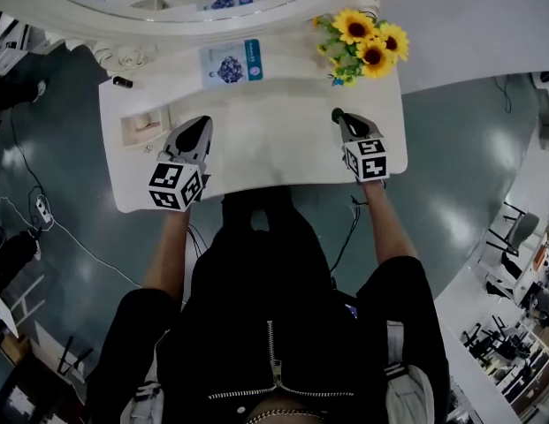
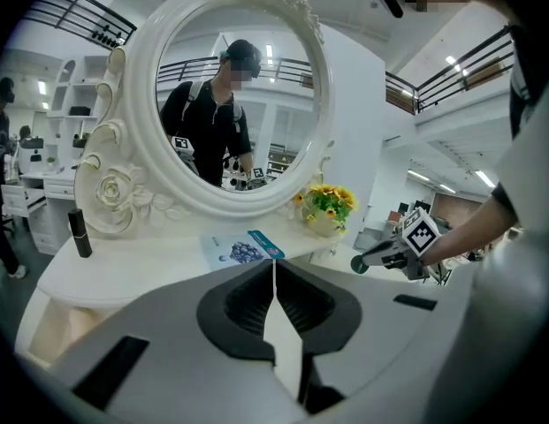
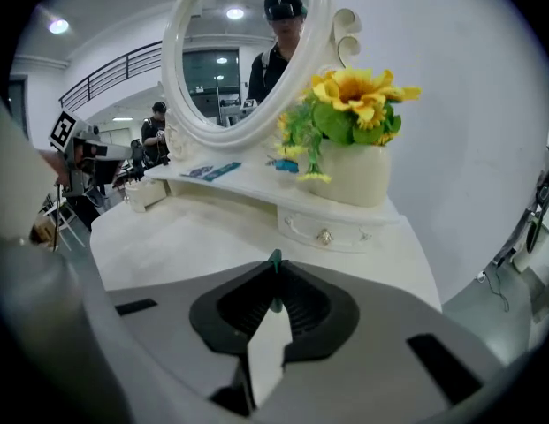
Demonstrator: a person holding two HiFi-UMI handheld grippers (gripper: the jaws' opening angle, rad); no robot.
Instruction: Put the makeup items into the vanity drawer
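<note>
My right gripper point(image 1: 339, 118) hovers over the right part of the white vanity top point(image 1: 274, 148), shut on a small dark green item point(image 3: 274, 259) that pokes out past its tips. From the left gripper view the item's round green end point(image 2: 358, 264) shows. My left gripper point(image 1: 201, 125) is shut and empty, beside the open drawer point(image 1: 143, 126) at the vanity's left. A black tube point(image 1: 122, 81) stands on the raised shelf at the left. A blue-and-white packet point(image 1: 230, 64) lies at the shelf's middle.
A round white-framed mirror point(image 2: 230, 95) rises behind the shelf. A vase of sunflowers point(image 1: 367, 47) stands at the right end of the shelf, above a closed small drawer with a knob point(image 3: 325, 235). Cables lie on the grey floor point(image 1: 44, 210) at the left.
</note>
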